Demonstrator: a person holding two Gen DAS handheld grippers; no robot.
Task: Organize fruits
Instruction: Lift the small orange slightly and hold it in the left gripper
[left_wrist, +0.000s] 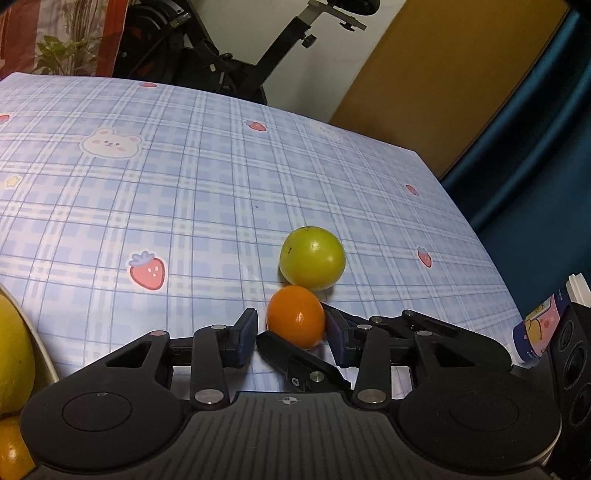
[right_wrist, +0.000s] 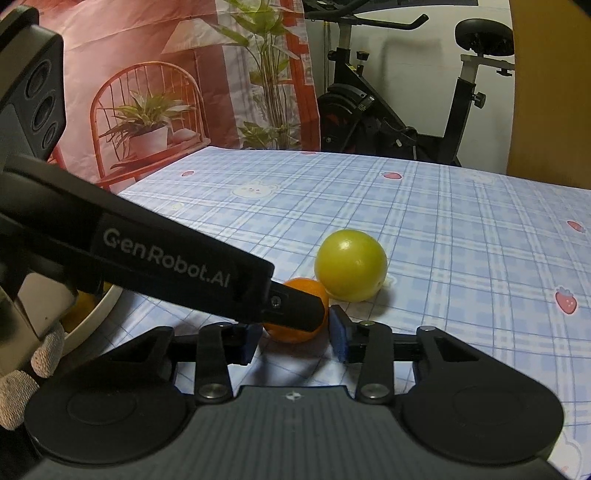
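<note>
While 2 grippers crowd it, the small orange looks smooth and glossy.

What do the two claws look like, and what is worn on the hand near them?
The left claw and right claw are black plastic linkages with silver pins, dark blue pads and a ribbed grey deck bearing a small cross mark. The left one carries white GenRobot.AI lettering. A light knitted glove shows. No cables are visible.
</note>
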